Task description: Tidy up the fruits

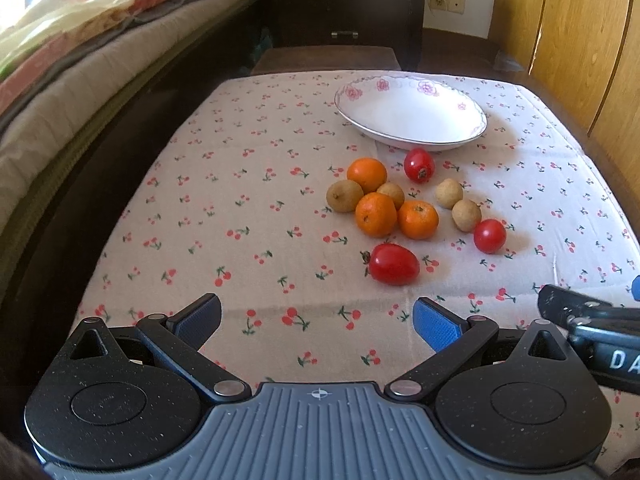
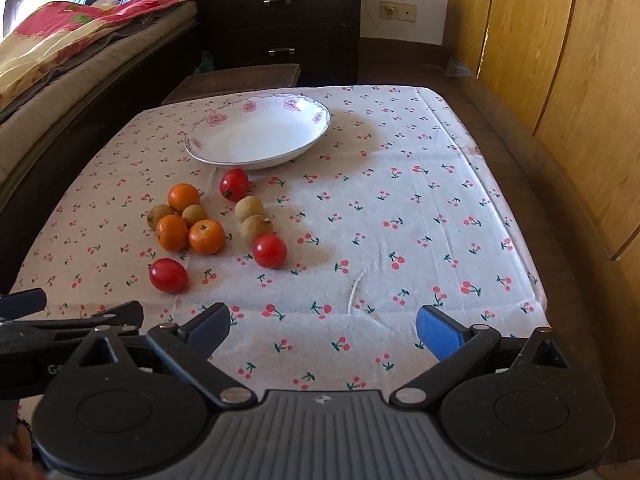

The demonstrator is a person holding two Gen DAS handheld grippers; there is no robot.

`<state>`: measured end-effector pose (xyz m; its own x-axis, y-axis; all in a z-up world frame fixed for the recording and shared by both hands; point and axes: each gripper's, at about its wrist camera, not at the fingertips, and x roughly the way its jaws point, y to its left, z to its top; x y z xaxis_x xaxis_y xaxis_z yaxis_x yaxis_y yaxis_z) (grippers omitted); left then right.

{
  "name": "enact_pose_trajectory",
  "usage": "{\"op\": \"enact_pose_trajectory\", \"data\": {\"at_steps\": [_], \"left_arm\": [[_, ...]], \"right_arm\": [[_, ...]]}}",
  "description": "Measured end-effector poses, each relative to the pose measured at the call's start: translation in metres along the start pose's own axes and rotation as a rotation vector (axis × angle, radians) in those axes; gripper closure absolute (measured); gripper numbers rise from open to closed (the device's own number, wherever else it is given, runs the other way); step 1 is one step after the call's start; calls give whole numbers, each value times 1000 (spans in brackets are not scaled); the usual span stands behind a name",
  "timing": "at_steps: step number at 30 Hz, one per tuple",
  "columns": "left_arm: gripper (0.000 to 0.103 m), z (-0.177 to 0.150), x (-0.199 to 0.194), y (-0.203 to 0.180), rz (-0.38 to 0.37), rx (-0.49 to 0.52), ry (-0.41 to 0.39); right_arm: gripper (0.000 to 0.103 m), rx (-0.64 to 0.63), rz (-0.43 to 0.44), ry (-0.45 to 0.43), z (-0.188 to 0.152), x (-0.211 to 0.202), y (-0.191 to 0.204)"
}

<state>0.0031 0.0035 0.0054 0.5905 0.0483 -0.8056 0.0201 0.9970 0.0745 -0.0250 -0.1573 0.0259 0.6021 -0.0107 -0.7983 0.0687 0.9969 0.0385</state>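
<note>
Left gripper (image 1: 316,320) jaws spread wide, holding nothing, above cherry-print cloth (image 1: 240,184). Fruit cluster mid-table: three oranges (image 1: 376,215), four brown longans (image 1: 344,195), three red tomatoes (image 1: 393,264), all loose on cloth, just in front of white floral bowl (image 1: 412,112). Right gripper (image 2: 324,328) likewise spread, nothing held

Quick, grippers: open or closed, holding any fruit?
Left gripper: open, holding nothing, short of the tomato.
Right gripper: open, holding nothing, over bare tablecloth.
</note>
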Motion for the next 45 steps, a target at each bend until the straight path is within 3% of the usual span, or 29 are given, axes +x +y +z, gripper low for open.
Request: {"op": "enact_pose_trajectory", "data": {"at_steps": [9, 14, 23, 29, 33, 35, 41, 45], "left_arm": [[3, 16, 25, -3, -30, -6, 26], [12, 22, 38, -6, -75, -55, 57], [18, 34, 56, -22, -58, -1, 57], [21, 33, 63, -15, -60, -31, 60], [17, 30, 63, -16, -46, -20, 44], [9, 29, 65, -13, -37, -29, 51], [0, 27, 67, -10, -19, -34, 62], [0, 28, 66, -8, -30, -40, 77]], "right_arm": [[16, -23, 22, 28, 17, 18, 1], [22, -11, 32, 47, 25, 31, -3], [25, 35, 53, 25, 41, 31, -12], [35, 60, 75, 32, 52, 38, -14], [40, 66, 93, 38, 55, 42, -13], [41, 65, 97, 39, 54, 42, -14], [42, 77, 127, 33, 53, 36, -18], [42, 83, 137, 23, 53, 33, -22]]}}
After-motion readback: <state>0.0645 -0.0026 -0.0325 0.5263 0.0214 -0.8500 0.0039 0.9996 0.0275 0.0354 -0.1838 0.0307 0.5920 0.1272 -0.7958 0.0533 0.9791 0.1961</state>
